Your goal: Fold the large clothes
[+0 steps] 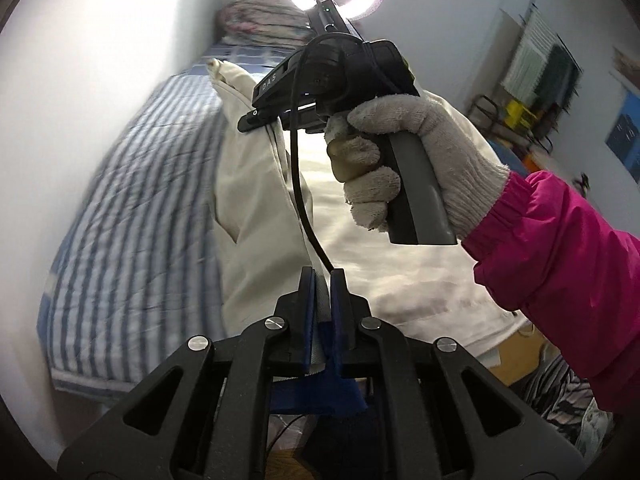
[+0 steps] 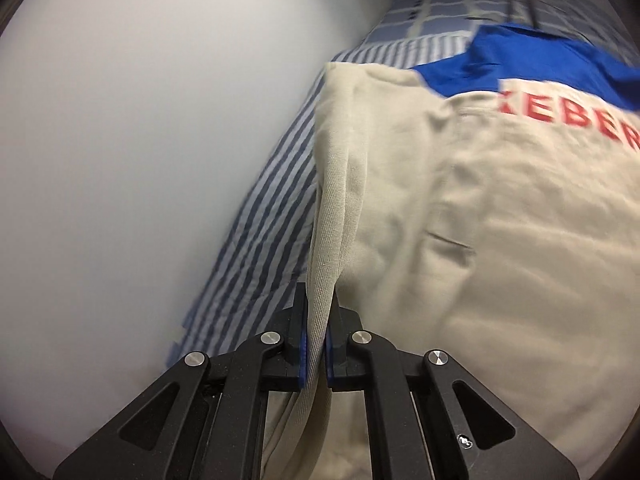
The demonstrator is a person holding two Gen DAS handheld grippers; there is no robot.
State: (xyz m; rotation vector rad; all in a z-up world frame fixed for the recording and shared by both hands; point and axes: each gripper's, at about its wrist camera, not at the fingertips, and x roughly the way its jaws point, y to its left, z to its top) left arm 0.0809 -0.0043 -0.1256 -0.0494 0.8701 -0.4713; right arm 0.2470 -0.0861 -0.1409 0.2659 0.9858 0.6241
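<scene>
Mid-fold, judging by the lie of things: cream garment (image 2: 460,240) spread over the striped bed (image 2: 264,224), one edge lifted and clamped in both right tongs (image 2: 318,344) and left tongs (image 1: 323,312), fold not yet laid, flattening and further folds left.
</scene>
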